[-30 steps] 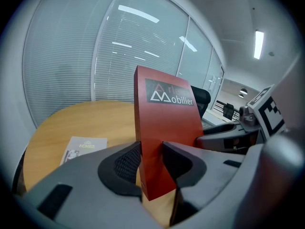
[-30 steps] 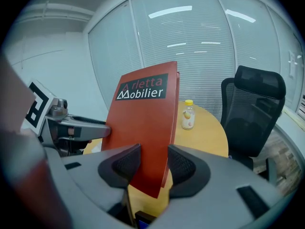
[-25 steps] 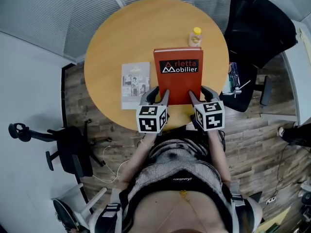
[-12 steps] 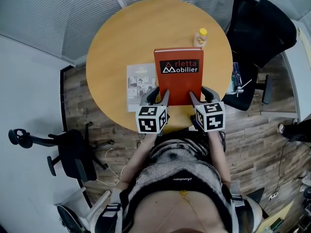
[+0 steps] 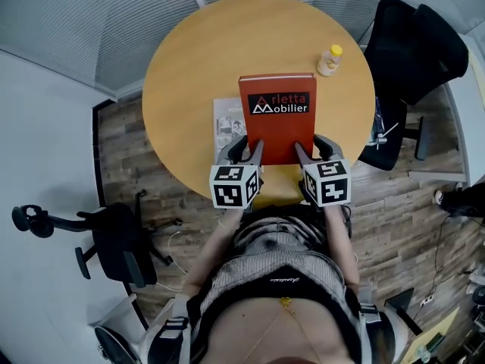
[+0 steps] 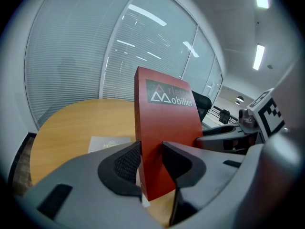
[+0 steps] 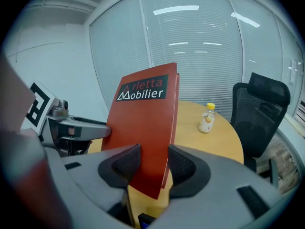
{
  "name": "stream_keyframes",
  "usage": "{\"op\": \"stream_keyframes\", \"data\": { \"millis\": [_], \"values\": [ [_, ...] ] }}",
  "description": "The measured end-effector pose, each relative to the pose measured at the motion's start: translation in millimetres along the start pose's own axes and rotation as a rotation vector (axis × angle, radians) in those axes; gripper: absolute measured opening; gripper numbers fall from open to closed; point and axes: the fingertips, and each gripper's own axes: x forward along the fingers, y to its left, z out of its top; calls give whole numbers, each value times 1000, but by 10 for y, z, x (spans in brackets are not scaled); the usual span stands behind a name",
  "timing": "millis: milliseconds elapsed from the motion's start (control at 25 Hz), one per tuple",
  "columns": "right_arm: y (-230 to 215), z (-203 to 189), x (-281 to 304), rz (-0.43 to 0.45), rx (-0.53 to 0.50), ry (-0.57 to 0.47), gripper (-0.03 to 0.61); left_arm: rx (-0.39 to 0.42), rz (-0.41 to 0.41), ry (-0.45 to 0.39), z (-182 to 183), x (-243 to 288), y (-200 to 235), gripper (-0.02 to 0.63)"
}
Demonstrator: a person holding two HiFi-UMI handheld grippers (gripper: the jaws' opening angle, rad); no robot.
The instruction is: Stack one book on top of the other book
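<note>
Left gripper point(image 5: 247, 149), right gripper point(image 5: 314, 147) clenched on red book point(image 5: 277, 116) near corners; grey booklet point(image 5: 225, 120) just left of red book, partly hidden beneath, long axes parallel, nearer left gripper.

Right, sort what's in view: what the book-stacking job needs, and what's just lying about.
Job: red hardcover book; pale grey book flat on the round wooden table; left gripper and right gripper, jaws shut on the red book.
Lying about: small yellow-capped bottle; black office chair beside the table.
</note>
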Motion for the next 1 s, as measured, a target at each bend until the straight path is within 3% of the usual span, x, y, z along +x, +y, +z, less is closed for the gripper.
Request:
{"op": "stream_keyframes", "data": {
  "millis": [440, 1000],
  "values": [
    [616, 101, 259, -6, -3, 16, 190, -11, -9, 7, -44, -292, 608, 137],
    [1088, 127, 470, -20, 18, 26, 190, 0, -29, 32, -112, -489, 1078, 135]
  ]
}}
